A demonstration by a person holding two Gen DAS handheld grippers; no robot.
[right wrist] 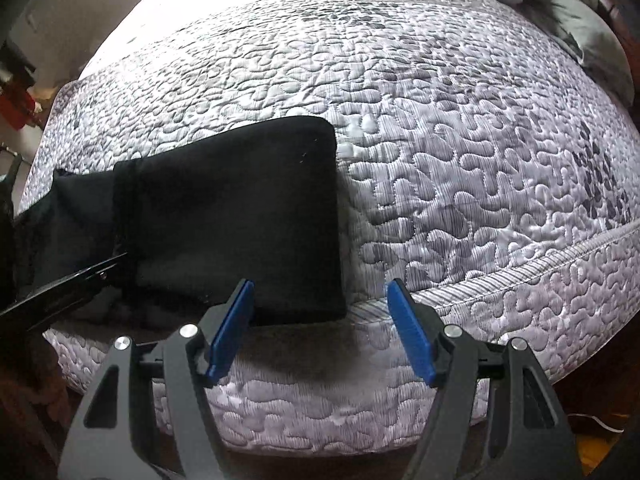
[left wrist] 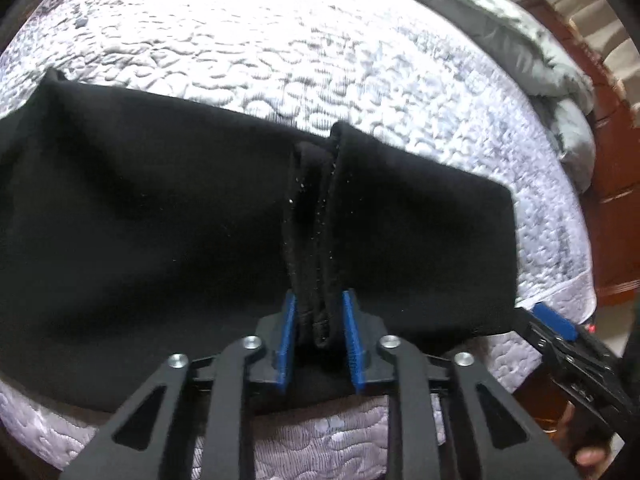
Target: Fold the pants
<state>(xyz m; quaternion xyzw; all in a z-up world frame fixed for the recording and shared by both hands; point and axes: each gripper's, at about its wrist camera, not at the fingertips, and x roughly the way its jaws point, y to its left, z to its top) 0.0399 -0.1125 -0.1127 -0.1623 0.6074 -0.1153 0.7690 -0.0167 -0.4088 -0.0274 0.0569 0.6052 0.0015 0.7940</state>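
- Two tools work at the near edge of a white quilted bed (right wrist: 460, 152), where the black soft-fabric pants (left wrist: 160, 220) lie partly folded.
- Left tool (left wrist: 319, 332) pinches a bunched ridge of the pants' cloth between its blue pads (left wrist: 287, 336); the ridge runs straight ahead of it.
- Right tool (right wrist: 320, 328) hangs spread wide with nothing between its pads, the pants' squared end just ahead and to its left.
- Long axis of the pants runs crosswise to both tools, along the bed's front edge.
- Risk, as I judge it: the thick bunch could slip from the pinch if lifted quickly, or the overhanging near edge could drag the stack off the bed.
- With only one tool gripping, the fold may skew.
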